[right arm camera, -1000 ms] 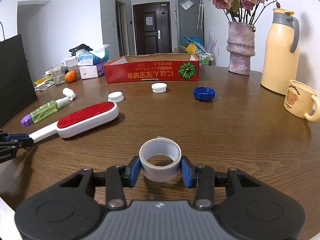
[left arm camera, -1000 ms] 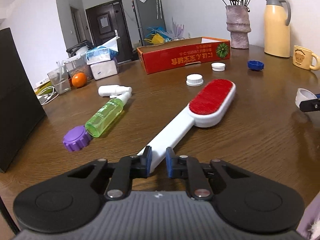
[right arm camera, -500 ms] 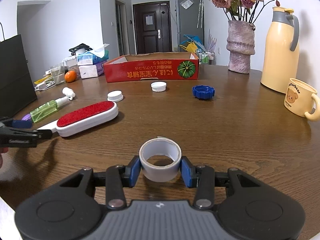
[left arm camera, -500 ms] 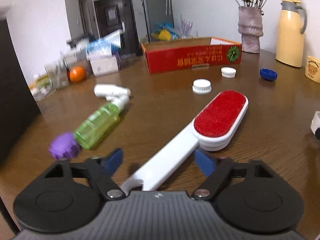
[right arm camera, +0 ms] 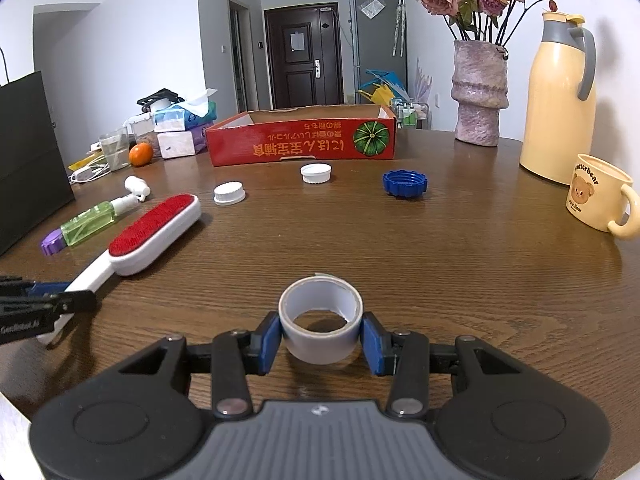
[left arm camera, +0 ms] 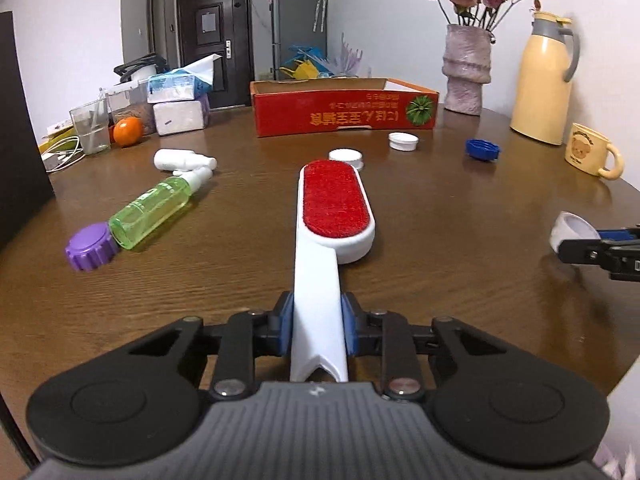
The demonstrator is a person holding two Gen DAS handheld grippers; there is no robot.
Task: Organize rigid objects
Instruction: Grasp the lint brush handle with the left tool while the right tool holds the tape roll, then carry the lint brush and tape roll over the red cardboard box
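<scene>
Left gripper [left arm camera: 316, 330] is clamped on the brush [left arm camera: 334, 216] handle way back from the box [left arm camera: 344, 110], right gripper [right arm camera: 320, 338] squeezing the tape [right arm camera: 320, 326], so I'd guess that long brush droops or twists out when lifted.

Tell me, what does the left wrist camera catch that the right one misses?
Only the left view shows the left gripper clamped on the lint brush handle. Only the right view shows the right gripper closed around the tape roll. Both show the red cardboard box, blue cap and green spray bottle.
</scene>
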